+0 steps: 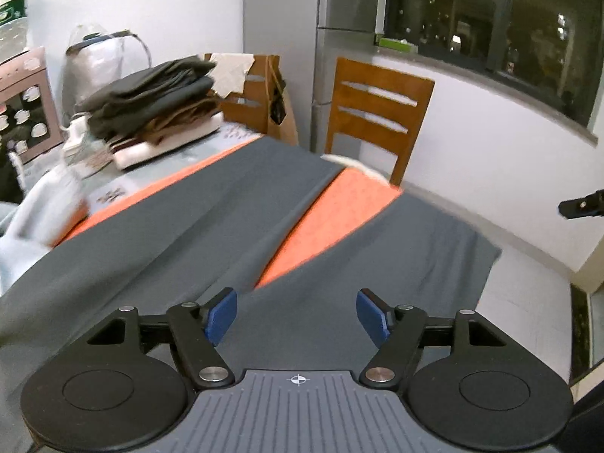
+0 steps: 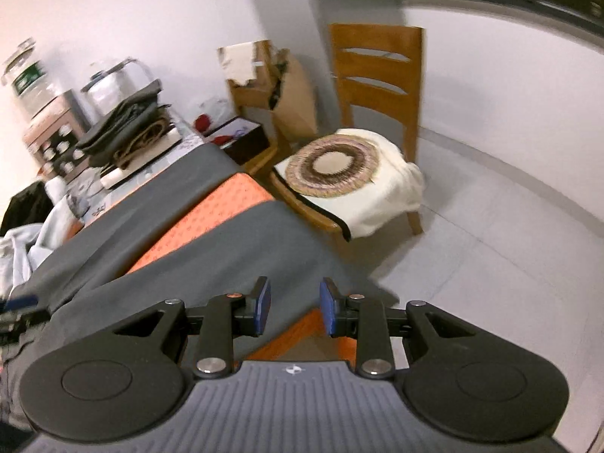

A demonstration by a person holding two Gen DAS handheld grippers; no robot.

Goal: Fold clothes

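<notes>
Your table (image 1: 241, 137) fills the lower half of both views, covered by an orange cloth (image 1: 332, 219) with a small repeating pattern, and over that lies the grey garment (image 1: 211, 226) you are folding. It looks like trousers: two long legs run away from you toward the far edge, with a wedge of orange showing between them, and the right leg (image 1: 426, 249) hangs over the table's right edge above the tiled floor (image 2: 490, 249). Beside that edge stands a wooden chair (image 2: 377, 71) with a cream cloth and a round woven mat (image 2: 332, 168) on its seat; a second chair is behind it, against the wall. At the far left of the table sits a stack of folded clothes (image 1: 151, 98), dark pieces on top, brown and white ones below, and a pale blue garment (image 1: 34, 211) is bunched at the left edge. Your left gripper (image 1: 297, 315) hovers over the near end of the trousers with its blue pads spread wide and nothing between them. Your right gripper (image 2: 295, 306) is lower and nearer the table's corner, pads parted more narrowly, also holding nothing, with grey fabric and a bit of orange visible in the gap.
</notes>
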